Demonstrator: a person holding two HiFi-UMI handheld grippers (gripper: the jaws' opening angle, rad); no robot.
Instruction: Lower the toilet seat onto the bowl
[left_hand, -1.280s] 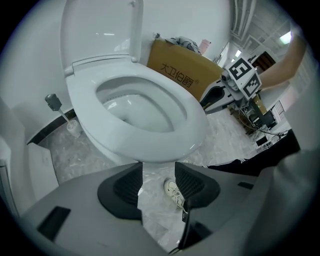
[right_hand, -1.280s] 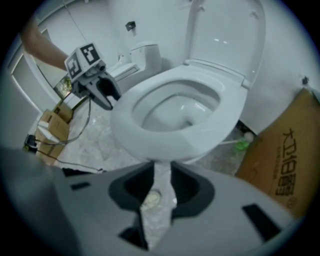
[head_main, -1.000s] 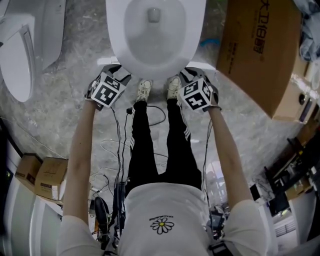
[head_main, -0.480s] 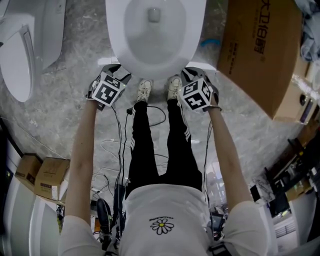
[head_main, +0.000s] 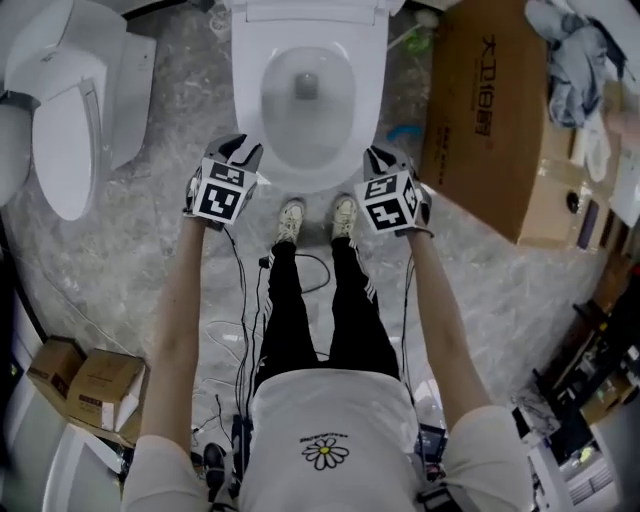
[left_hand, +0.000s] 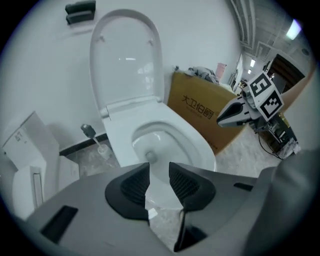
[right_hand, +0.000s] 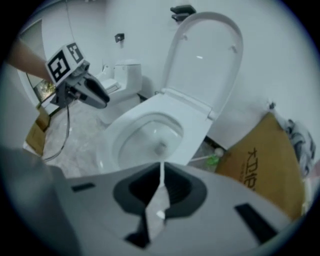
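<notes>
Change: both tongs lifted away from the low spots either side of the bowl's front, now higher and aimed further up the toilet; head view pulled back, hinge end now in sight.
Left tongs (left_hand: 159, 170): jaws just now closing, a clear gap between them, nothing in it but the bowl seen beyond.
Right tongs (right_hand: 161, 172): jaws just now closing, down to a thin slit, clamped on nothing.
Toilet seat (left_hand: 127, 60): upright against the back wall above the hinge, ring and lid not separable by eye, well apart from both tongs.
Bowl (head_main: 372, 110): rim bare, uncovered.
Meaning for the task: probably the approach only, with the lowering not begun and the seat untouched; narrowed jaws suggest a push or hook on the seat's edge rather than a wide grasp.
Pose: left arm (head_main: 185, 320) and right arm (head_main: 440, 320) stretched straight ahead, near parallel, one at each side of the bowl's front; both tongs tilted steeply down and forward, marker cubes facing up.
Nearby: cardboard box (head_main: 490, 110) just right of the bowl.
</notes>
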